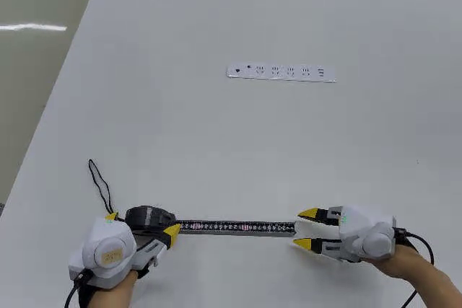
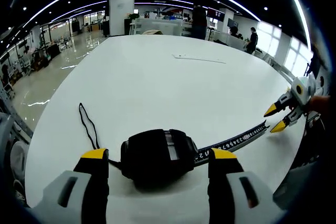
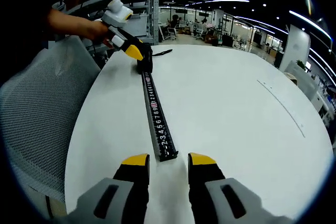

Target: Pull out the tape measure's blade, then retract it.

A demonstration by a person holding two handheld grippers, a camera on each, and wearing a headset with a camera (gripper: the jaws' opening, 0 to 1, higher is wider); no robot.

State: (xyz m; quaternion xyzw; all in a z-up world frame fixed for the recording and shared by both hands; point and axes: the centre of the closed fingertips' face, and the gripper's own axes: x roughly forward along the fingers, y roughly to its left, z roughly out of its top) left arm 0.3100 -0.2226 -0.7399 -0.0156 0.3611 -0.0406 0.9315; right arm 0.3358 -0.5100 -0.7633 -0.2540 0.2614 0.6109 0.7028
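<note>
1. While the left gripper [image 2: 158,154] is sitting low at the near edge of the table [image 1: 216,142], its two grey fingers with blunt, yellow wedge tips are standing spread wide. One is on each side of the tape measure's case [image 2: 155,169]. A thin gap is showing at either side, so the jaws are flanking the case rather than squeezing it.
2. The case is lying flat on the table between those tips. It is black, rounded and matt, like rubber, with a shinier band running across its top.
3. A thin black cord [image 1: 101,182] is trailing from the back of the case and curling into a narrow loop on the tabletop.
4. The blade [image 1: 238,227] is lying pulled out of the case, flat and straight on the table. It is a dark, narrow strip with pale printed numerals, and it is running towards the right gripper [image 1: 307,229].
5. The right gripper's jaws are standing parted, though much less widely than the left's. The blade's squared end is lying just in front of the gap between the yellow tips and is not pinched. A hand [image 1: 408,263] is holding this gripper's smooth white body.
6. The table is looking smooth, white and evenly matt.
7. A long, flat white power strip [image 1: 281,72] is lying well apart from the blade, farther across the table.
8. In the right gripper view, a grey mesh chair [image 3: 37,129] is standing beside the table edge.
9. A glossy floor [image 1: 36,48] is reflecting ceiling lights beyond the table's left edge.
</note>
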